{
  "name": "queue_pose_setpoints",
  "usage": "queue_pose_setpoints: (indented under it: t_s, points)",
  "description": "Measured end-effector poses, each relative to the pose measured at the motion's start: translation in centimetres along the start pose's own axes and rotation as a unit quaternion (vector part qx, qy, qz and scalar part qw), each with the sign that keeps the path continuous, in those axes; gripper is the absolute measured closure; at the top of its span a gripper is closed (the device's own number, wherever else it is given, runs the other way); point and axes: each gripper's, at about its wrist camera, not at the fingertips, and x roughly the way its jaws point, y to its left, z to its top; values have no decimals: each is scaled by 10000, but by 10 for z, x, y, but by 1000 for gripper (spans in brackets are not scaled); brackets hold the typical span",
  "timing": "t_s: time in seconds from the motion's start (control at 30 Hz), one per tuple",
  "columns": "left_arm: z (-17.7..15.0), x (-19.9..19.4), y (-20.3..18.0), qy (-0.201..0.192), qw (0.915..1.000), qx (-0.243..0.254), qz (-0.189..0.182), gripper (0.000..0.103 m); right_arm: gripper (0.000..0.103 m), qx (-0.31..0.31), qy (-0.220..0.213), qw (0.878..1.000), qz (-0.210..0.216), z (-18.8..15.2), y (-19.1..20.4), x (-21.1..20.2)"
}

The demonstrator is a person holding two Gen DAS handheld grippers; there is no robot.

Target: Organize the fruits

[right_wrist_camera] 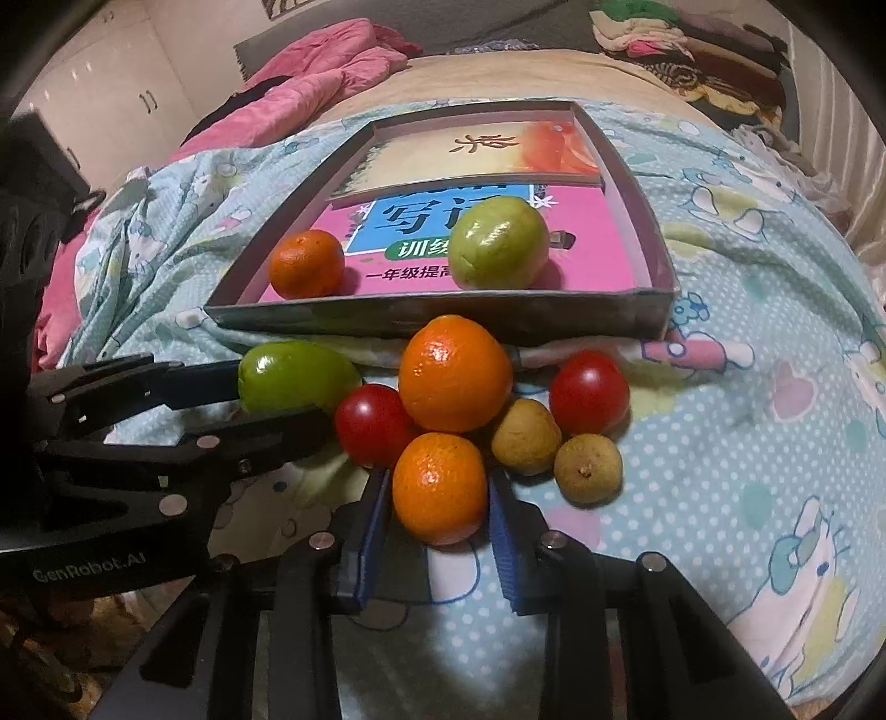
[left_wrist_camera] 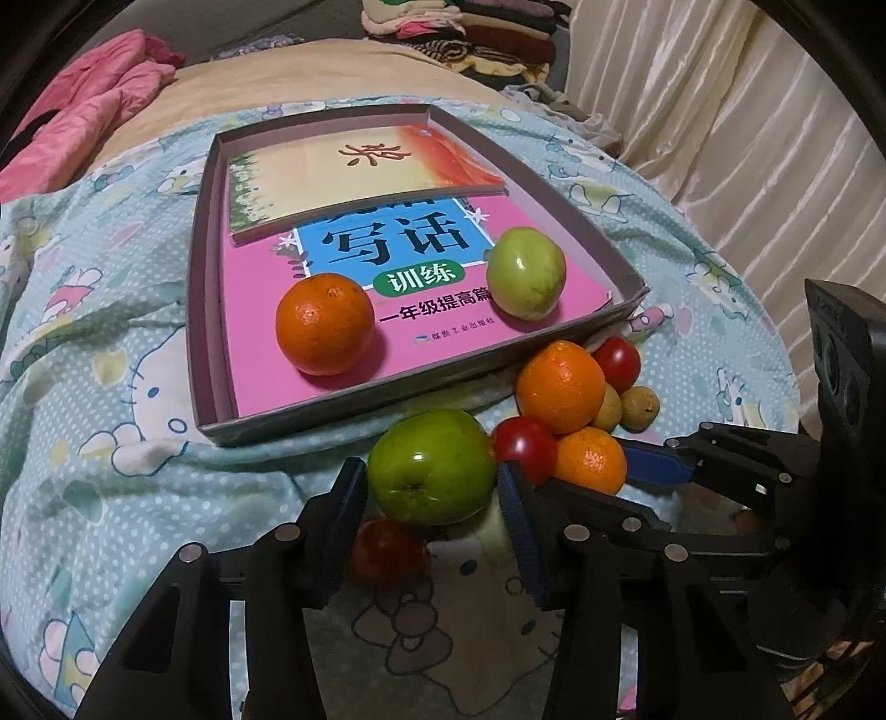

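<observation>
My left gripper (left_wrist_camera: 432,482) is shut on a green apple (left_wrist_camera: 432,465), its blue pads pressing both sides; the apple rests on the bedspread in front of the box. In the right wrist view my right gripper (right_wrist_camera: 438,490) is shut on a small orange (right_wrist_camera: 440,487) at the near edge of the fruit pile. That pile holds a large orange (right_wrist_camera: 454,374), two red tomatoes (right_wrist_camera: 588,392), (right_wrist_camera: 372,423) and two brown longans (right_wrist_camera: 587,468). A shallow grey box (left_wrist_camera: 206,332) behind holds an orange (left_wrist_camera: 325,324) and a green apple (left_wrist_camera: 526,274) on books.
A third tomato (left_wrist_camera: 387,548) lies under my left gripper's fingers. The blue cartoon bedspread (left_wrist_camera: 111,387) is soft and wrinkled. A pink quilt (right_wrist_camera: 310,66) lies far left, folded clothes (right_wrist_camera: 692,39) at the back, a curtain (left_wrist_camera: 720,111) to the right.
</observation>
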Motion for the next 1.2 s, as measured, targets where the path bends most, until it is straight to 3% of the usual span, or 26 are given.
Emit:
queue_pose_setpoints:
  t_s: [0.73, 1.2]
  points:
    - [9, 9, 21, -75, 9971, -530, -534, 55, 71, -56, -10, 9998, 200, 5, -2, 6]
    - [6, 3, 15, -165, 9983, -371, -414, 55, 71, -71, -145, 9993, 327, 4, -3, -4]
